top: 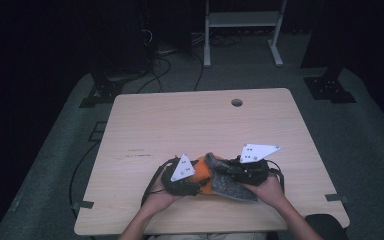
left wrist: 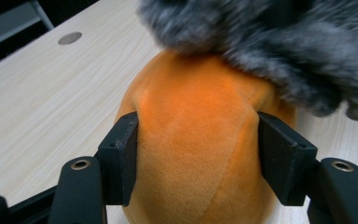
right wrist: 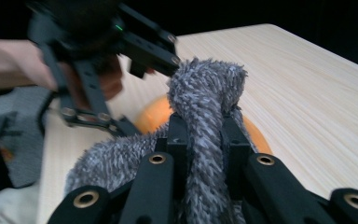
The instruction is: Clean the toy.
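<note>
Pinching a fold of grey fur, the right gripper has its fingers shut tight on it — the fur bulges up above the pads and spills out below. Left gripper fingers press on both sides of the orange plush, holding it; that plush sits on the desk with the grey fur draped over its far end. From the high view, both grippers meet at the near middle of the desk, left gripper and right gripper close together, the orange plush between them, grey fur lying across and toward the right hand. Left hand grips its tool from the near side — forearms come in from the desk's near edge. A round hole sits at the far edge.
</note>
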A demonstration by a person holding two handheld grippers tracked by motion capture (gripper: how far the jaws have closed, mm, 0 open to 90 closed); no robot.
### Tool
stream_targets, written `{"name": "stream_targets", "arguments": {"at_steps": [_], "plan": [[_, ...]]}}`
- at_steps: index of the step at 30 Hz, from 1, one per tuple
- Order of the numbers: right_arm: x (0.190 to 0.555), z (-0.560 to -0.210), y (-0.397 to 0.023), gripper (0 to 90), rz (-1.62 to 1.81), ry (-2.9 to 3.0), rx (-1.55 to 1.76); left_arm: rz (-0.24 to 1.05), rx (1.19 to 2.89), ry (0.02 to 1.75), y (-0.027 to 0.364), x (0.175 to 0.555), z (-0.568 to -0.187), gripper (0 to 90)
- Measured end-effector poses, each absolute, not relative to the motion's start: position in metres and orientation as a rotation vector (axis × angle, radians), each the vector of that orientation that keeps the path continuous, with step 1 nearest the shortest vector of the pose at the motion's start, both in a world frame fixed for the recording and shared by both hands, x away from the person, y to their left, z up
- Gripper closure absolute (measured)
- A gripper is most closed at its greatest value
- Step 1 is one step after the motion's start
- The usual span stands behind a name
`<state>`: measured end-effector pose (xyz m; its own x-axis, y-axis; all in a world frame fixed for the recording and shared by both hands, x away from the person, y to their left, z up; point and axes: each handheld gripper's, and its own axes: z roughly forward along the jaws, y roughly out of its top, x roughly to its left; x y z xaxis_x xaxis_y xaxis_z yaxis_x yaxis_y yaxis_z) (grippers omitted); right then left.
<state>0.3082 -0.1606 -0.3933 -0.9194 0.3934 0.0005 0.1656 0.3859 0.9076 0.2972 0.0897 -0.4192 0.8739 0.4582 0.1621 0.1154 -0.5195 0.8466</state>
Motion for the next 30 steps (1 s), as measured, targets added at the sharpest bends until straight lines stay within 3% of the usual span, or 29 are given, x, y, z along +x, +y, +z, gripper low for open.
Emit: {"name": "stream_targets", "arguments": {"at_steps": [5, 7, 9, 10, 11, 13, 17, 22, 25, 26, 30], "plan": [[0.312, -0.4, -0.175, 77.4, 1.537, 2.418, 0.571, 0.337, 2.022, 0.5, 0.096, 0.306, -0.422, 14.2], [0.311, -0.4, -0.18, 77.4, 1.518, 2.412, 0.581, 0.245, 2.034, 0.597, 0.099, 0.314, -0.428, 10.2], [0.311, -0.399, -0.18, 77.4, 1.522, 2.41, 0.582, 0.225, 2.02, 0.616, 0.101, 0.315, -0.429, 22.7], [0.308, -0.397, -0.174, 77.4, 1.535, 2.409, 0.557, 0.326, 2.034, 0.564, 0.099, 0.311, -0.428, 29.3], [0.308, -0.397, -0.174, 77.4, 1.535, 2.409, 0.557, 0.326, 2.034, 0.564, 0.099, 0.311, -0.428, 34.1], [0.301, -0.39, -0.161, 77.3, 1.532, 2.412, 0.477, 0.446, 2.051, 0.478, 0.095, 0.302, -0.422, 38.4], [0.307, -0.389, -0.173, 77.3, 1.505, 2.365, 0.541, 0.484, 2.027, 0.432, 0.098, 0.297, -0.412, 37.5], [0.313, -0.4, -0.18, 77.4, 1.445, 2.376, 0.593, 0.375, 1.996, 0.529, 0.1, 0.307, -0.421, 18.9], [0.309, -0.398, -0.174, 77.4, 1.453, 2.374, 0.567, 0.368, 1.989, 0.554, 0.101, 0.308, -0.423, 23.7], [0.304, -0.395, -0.165, 77.3, 1.495, 2.384, 0.517, 0.405, 1.999, 0.519, 0.098, 0.305, -0.423, 30.3], [0.297, -0.39, -0.153, 77.3, 1.484, 2.387, 0.442, 0.452, 2.03, 0.439, 0.093, 0.299, -0.42, 28.2]]}}
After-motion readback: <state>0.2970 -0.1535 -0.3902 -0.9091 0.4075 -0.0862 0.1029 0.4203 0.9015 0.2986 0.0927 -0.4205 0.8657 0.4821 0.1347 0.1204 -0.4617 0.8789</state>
